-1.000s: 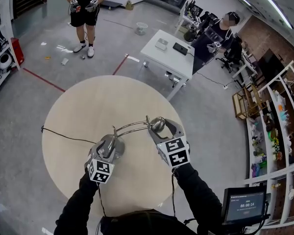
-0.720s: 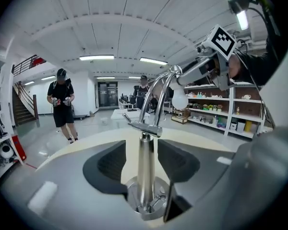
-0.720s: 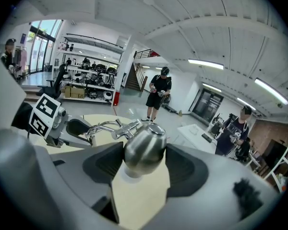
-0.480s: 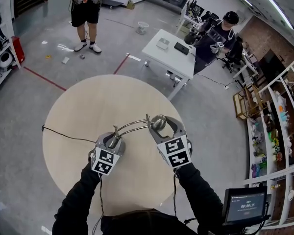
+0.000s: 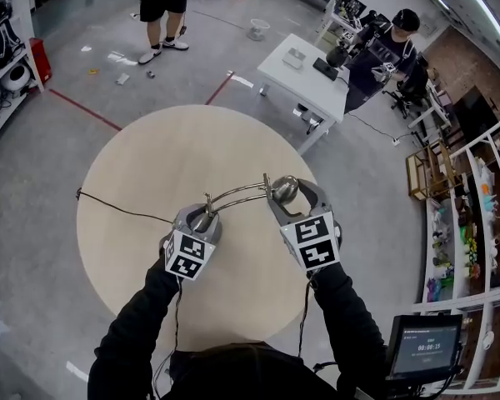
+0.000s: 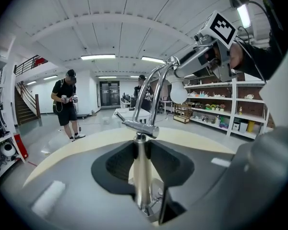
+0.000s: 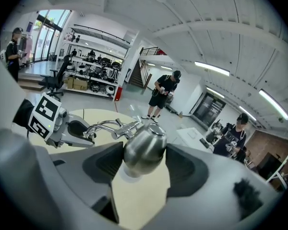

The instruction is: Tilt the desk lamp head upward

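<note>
The lamp head (image 5: 283, 191), a rounded chrome shade, sits over the near right part of the round table (image 5: 150, 165), at the end of twin curved rods (image 5: 233, 197) that arch across from the lamp stem (image 6: 143, 166). The right gripper (image 5: 292, 195) is clamped on it. In the right gripper view both dark pads press against the sides of the shade, with the jaws only partly apart because the shade fills them. In the left gripper view a white bulb (image 6: 178, 91) pokes out below the shade.

The left gripper (image 5: 204, 221) has just been closing its jaws. The upright stem stands between them with a pad against each side, so it grips the stem low down, under the crosspiece where the rods start.

From the head view the lamp's base is hidden under the left gripper. Only a sliver of the base (image 6: 155, 210) shows past the stem in the left gripper view. A thin black cord (image 5: 117, 211) runs off the table's left edge. The right gripper's marker cube (image 5: 311, 240) covers the hand behind it. A small screen (image 5: 417, 344) sits at the lower right, its print too small to read.
</note>
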`<action>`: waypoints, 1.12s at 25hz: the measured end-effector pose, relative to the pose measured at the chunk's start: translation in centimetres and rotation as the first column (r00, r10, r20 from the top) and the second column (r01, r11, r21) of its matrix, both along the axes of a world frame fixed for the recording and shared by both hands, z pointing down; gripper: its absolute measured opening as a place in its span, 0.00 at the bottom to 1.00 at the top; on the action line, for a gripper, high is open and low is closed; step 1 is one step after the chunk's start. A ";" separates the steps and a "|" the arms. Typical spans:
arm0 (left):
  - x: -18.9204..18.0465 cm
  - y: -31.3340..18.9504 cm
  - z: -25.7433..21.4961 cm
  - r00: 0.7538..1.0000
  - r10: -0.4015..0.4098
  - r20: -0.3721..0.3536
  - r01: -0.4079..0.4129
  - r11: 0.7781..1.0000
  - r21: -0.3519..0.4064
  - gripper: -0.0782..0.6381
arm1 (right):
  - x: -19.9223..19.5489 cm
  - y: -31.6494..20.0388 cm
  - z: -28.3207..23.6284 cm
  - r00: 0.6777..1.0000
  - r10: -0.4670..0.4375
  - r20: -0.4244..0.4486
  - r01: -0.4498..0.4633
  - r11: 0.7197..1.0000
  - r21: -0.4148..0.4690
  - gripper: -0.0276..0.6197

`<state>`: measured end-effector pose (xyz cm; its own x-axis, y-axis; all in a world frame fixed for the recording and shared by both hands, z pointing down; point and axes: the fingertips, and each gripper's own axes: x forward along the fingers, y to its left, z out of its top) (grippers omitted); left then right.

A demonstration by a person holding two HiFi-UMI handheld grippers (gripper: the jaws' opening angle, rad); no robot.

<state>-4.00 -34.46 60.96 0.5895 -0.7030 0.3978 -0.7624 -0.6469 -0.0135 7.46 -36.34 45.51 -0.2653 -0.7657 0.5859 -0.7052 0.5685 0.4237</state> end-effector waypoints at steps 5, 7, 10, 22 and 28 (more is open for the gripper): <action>0.3 0.2 -0.1 1.000 -0.011 0.020 0.011 1.000 0.009 0.27 | -0.4 -0.1 -0.9 0.999 -0.019 -0.043 0.019 1.000 0.010 0.49; 0.3 0.2 -0.2 1.000 -0.013 0.020 0.013 1.000 0.010 0.27 | -0.8 -0.2 -1.5 0.995 -0.042 -0.089 0.044 0.999 0.021 0.49; 0.3 0.2 -0.2 1.000 -0.009 0.019 0.009 1.000 0.012 0.27 | -1.8 -0.3 -2.4 0.985 -0.085 -0.153 0.092 0.995 0.034 0.49; 0.6 0.0 -0.6 1.000 -0.007 0.026 0.007 1.000 0.017 0.27 | -6.5 0.1 -5.7 0.906 -0.198 -0.375 0.251 0.963 0.096 0.49; 0.2 0.6 0.4 0.998 -0.019 0.057 0.019 1.000 -0.011 0.31 | -8.6 0.7 -6.5 0.850 -0.229 -0.475 0.317 0.941 0.114 0.49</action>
